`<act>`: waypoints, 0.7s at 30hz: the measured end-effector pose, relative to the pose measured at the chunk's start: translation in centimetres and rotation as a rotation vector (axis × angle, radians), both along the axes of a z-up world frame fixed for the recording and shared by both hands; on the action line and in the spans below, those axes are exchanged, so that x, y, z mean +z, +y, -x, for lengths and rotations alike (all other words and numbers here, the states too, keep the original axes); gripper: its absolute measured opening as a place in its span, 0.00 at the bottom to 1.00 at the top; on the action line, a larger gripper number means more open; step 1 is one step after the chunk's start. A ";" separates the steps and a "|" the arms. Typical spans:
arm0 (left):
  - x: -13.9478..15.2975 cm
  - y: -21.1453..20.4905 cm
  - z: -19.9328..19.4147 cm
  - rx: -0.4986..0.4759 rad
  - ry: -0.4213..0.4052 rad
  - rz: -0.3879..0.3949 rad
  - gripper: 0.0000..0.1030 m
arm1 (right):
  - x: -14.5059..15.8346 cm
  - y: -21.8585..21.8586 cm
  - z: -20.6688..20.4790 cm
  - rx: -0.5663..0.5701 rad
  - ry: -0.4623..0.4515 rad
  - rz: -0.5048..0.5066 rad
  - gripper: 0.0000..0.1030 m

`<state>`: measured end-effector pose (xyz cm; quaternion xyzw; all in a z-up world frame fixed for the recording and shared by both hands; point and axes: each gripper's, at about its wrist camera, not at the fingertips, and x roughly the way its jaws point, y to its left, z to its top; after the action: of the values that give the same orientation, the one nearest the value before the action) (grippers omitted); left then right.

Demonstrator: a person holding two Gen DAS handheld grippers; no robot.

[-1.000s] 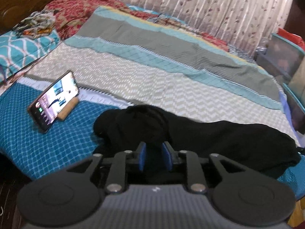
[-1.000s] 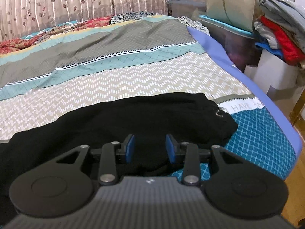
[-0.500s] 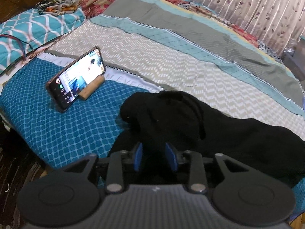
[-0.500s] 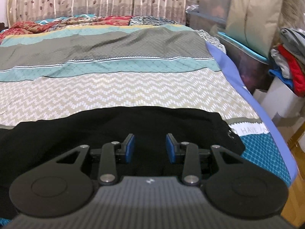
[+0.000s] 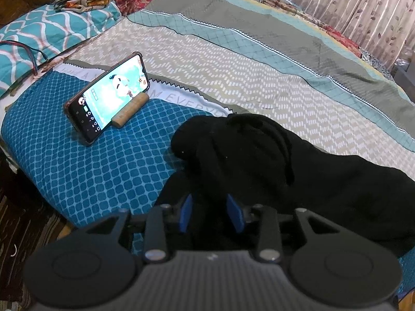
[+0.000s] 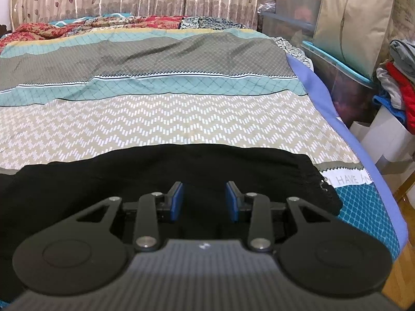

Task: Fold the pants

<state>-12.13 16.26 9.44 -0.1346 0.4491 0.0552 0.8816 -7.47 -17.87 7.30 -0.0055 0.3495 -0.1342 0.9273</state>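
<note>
Black pants (image 5: 259,155) lie across the near part of the bed, with one end bunched into a rumpled heap by the teal patch of the bedspread. My left gripper (image 5: 210,212) hangs over that heap, its jaws opening with black cloth loose between the blue pads. In the right wrist view the other end of the pants (image 6: 155,171) lies flatter, reaching toward the bed's right edge. Just above it my right gripper (image 6: 205,200) is open, and the cloth lies under the pads, not pinched.
A phone (image 5: 109,98) with a lit screen leans on a wooden stand left of the heap. A teal pillow (image 5: 39,33) lies at the far left, dark floor (image 5: 15,207) below. Storage boxes (image 6: 345,83) and piled clothes (image 6: 399,85) stand off the bed's right edge (image 6: 363,155).
My left gripper's jaws have widened around the black cloth, and it has dipped and turned toward the heap. The right gripper has slid sideways over the pants, still open.
</note>
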 end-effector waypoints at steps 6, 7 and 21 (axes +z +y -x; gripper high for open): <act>-0.1 -0.1 -0.2 0.000 0.007 -0.001 0.33 | -0.1 0.3 -0.3 0.000 0.010 0.017 0.37; -0.1 -0.1 -0.2 0.000 0.009 -0.001 0.33 | -0.1 0.4 -0.3 0.002 0.010 0.023 0.37; -0.6 0.2 -0.6 0.005 0.021 0.010 0.39 | -0.2 0.8 -1.1 0.010 0.023 0.038 0.37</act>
<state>-11.51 16.42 8.82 -0.1394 0.4584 0.0568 0.8759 -6.40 -17.10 7.12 -0.0264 0.3574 -0.1359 0.9236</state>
